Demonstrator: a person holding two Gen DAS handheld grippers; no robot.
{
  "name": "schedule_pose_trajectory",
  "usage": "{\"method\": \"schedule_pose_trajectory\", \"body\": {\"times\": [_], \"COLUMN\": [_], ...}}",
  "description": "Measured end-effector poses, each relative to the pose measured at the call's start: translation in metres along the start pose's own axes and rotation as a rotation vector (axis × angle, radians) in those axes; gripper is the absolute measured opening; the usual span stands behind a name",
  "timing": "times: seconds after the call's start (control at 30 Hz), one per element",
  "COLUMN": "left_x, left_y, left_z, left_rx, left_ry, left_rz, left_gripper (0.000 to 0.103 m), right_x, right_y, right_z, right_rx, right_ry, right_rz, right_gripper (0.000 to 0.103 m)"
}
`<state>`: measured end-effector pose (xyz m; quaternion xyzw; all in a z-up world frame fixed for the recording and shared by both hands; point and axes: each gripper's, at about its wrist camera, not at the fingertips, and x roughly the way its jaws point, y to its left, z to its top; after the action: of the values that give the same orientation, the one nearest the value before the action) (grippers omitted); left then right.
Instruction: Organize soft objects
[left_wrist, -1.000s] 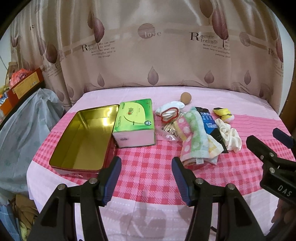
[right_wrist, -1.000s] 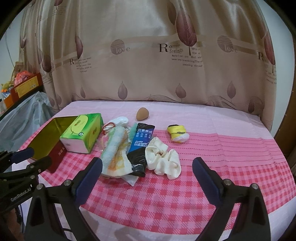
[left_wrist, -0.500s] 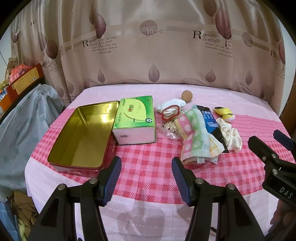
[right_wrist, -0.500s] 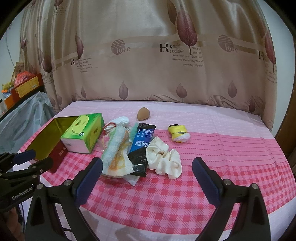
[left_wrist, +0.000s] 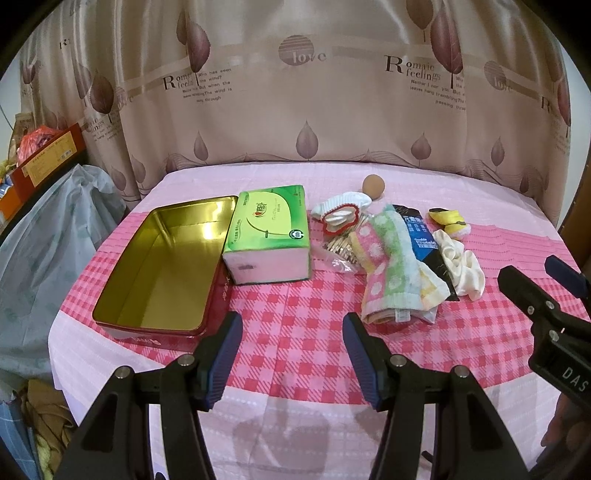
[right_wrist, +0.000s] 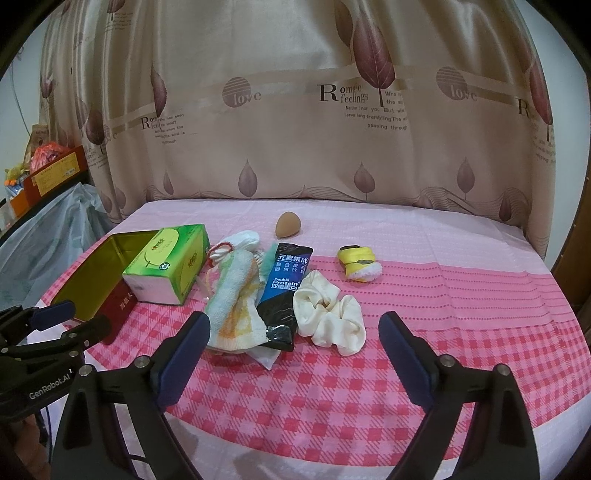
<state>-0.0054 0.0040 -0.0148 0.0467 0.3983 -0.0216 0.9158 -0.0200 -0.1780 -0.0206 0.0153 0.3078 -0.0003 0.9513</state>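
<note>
Count from my remote station, things on the surface (left_wrist: 295, 332):

- One open gold-lined tin (left_wrist: 162, 266).
- One green tissue pack (left_wrist: 269, 236).
- One folded dotted towel (left_wrist: 388, 266).
- One dark protein sachet (right_wrist: 286, 288).
- One cream scrunchie (right_wrist: 328, 314).
- One yellow baby sock (right_wrist: 358, 262).
- One brown egg-shaped sponge (right_wrist: 288, 225).
- One white frilled item with red trim (left_wrist: 341, 214).
- One clear bag of small wooden pegs (left_wrist: 341, 249); pegs too small to count.

I see two hand-held grippers, the left hand-held gripper (left_wrist: 291, 350) and the right hand-held gripper (right_wrist: 295, 354).
</note>
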Motion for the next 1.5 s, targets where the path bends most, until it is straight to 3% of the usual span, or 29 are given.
{"method": "schedule_pose_trajectory", "body": {"times": [0.4, 0.7, 1.2, 1.43, 1.5], "left_x": [0.005, 0.016, 0.043, 0.054, 0.056], "left_y": [0.001, 0.001, -0.002, -0.012, -0.017], "left_z": [-0.002, -0.005, 0.0, 0.009, 0.012], "left_rx": [-0.002, 0.007, 0.042, 0.073, 0.085], "left_ry": [0.015, 0.036, 0.071, 0.09, 0.095], "left_rz": [0.0, -0.008, -0.071, -0.107, -0.115], "left_gripper": [0.058, 0.058, 0.058, 0.058, 0.058], "right_x": [0.003, 0.017, 0.098, 0.123, 0.129], "right_y": [-0.003, -0.022, -0.051, -0.057, -0.057], "right_z": [-0.002, -0.004, -0.017, -0.016, -0.015], "right_rx": [0.004, 0.004, -0.042, -0.033, -0.035], "right_ry": [0.014, 0.059, 0.299, 0.313, 0.313], "right_rz": [0.003, -0.02, -0.038, -0.01, 0.005], "right_gripper": [0.083, 0.082, 0.074, 0.074, 0.063]}}
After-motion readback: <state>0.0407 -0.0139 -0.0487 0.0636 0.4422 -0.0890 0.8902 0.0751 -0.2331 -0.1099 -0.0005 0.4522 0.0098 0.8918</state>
